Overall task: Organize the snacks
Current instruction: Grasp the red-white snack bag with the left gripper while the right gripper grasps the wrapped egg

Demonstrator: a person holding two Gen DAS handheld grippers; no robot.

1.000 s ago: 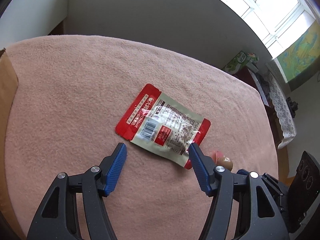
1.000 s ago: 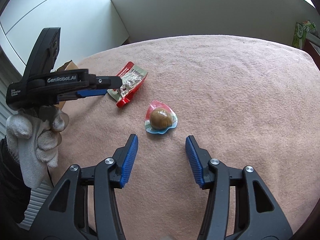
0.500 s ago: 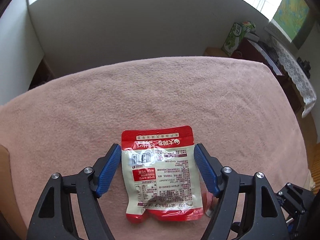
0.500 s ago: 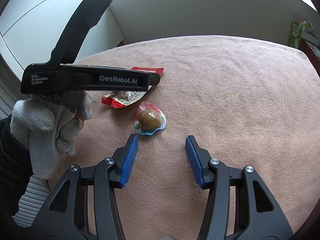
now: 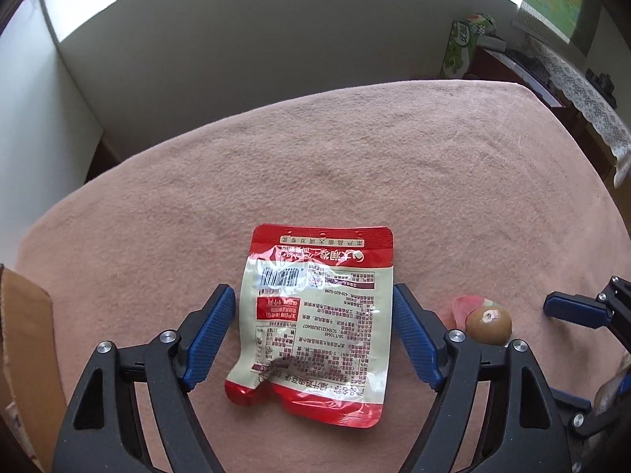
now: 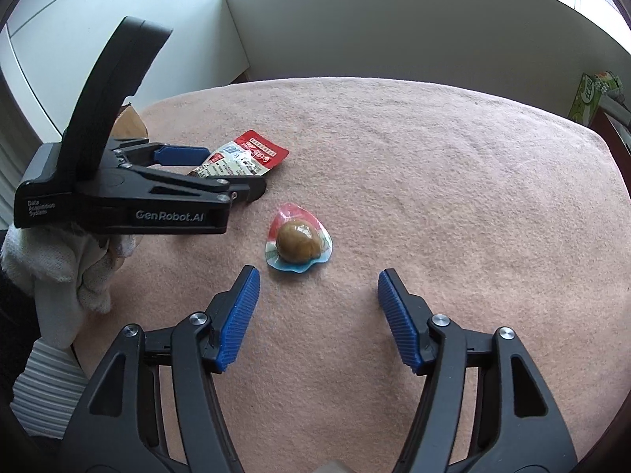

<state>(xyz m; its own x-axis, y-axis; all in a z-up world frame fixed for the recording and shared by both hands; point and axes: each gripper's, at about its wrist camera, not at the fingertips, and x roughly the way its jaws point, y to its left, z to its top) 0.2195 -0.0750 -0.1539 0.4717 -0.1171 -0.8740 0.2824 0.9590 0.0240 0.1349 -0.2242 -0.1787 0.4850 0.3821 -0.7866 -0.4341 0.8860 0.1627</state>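
A red and cream snack pouch (image 5: 315, 323) lies flat on the pink cloth, printed back up. My left gripper (image 5: 311, 291) straddles it, one blue pad on each side; its jaws are opening and the pads do not press on the pouch. To the right lies a brown egg-shaped snack (image 5: 489, 325) in a clear wrapper. In the right wrist view this snack (image 6: 297, 240) sits just beyond my right gripper (image 6: 318, 274), whose jaws are opening with nothing between them. That view also shows the left gripper (image 6: 234, 171) over the pouch (image 6: 252, 153), held by a white-gloved hand (image 6: 79, 276).
A cardboard box (image 5: 23, 335) stands at the table's left edge. The pink cloth (image 5: 355, 157) covers the whole table. Beyond the far right corner are a green carton (image 5: 461, 45) and a side table with a lace cover (image 5: 583, 90).
The left gripper rolled and swung over the pouch, which now lies lengthwise between its widened jaws. The right gripper stayed in place and its jaws spread wider.
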